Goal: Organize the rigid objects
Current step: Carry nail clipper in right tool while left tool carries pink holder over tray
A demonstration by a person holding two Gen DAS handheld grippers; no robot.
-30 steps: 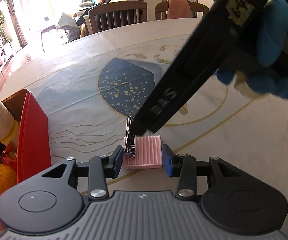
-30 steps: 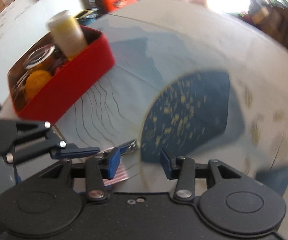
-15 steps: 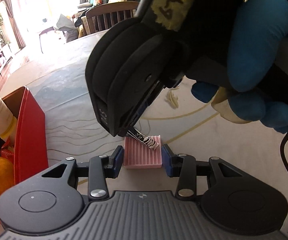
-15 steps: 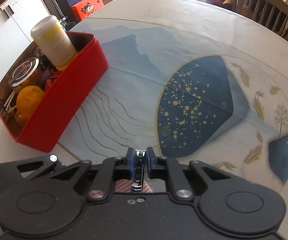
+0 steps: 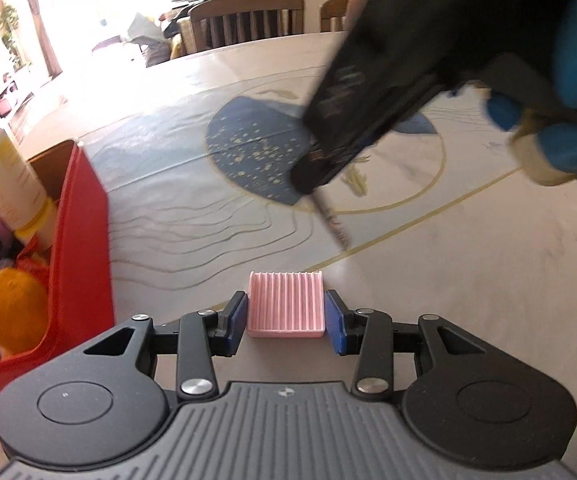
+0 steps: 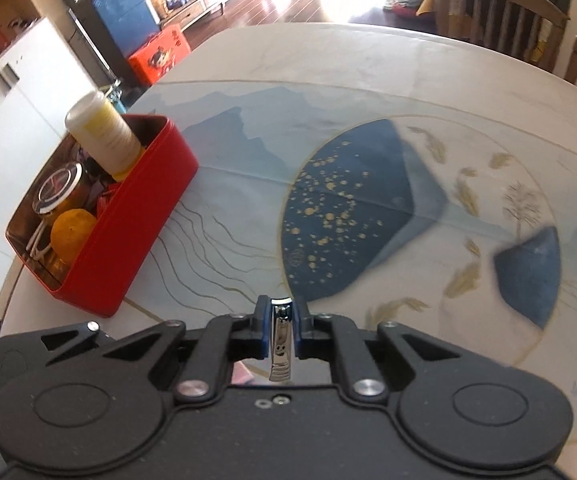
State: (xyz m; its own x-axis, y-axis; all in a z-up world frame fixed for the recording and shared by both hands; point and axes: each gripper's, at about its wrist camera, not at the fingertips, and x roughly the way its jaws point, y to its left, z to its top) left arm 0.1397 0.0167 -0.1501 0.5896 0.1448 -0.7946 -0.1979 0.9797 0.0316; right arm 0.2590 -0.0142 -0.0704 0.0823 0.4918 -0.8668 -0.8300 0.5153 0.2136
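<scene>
A pink ribbed tray (image 5: 285, 305) lies on the table between the pads of my left gripper (image 5: 285, 317), which grips its two sides. My right gripper (image 6: 281, 330) is shut on a silver nail clipper (image 6: 281, 344), held upright between its blue pads. In the left wrist view the right gripper (image 5: 320, 172) hangs above and beyond the pink tray, with the blurred nail clipper (image 5: 333, 222) sticking down out of its tip, off the tray. A hand in a blue glove (image 5: 568, 148) holds that gripper.
A red box (image 6: 128, 236) stands at the table's left edge, holding a yellow bottle (image 6: 102, 130), a glass jar (image 6: 58, 190) and an orange (image 6: 71, 232). The round table has a printed cloth (image 6: 352, 208). Wooden chairs (image 5: 248, 20) stand behind it.
The right gripper shut on the nail clipper that lay on the pink tray and lifted it off, up and away from the tray. The left gripper and the tray kept still.
</scene>
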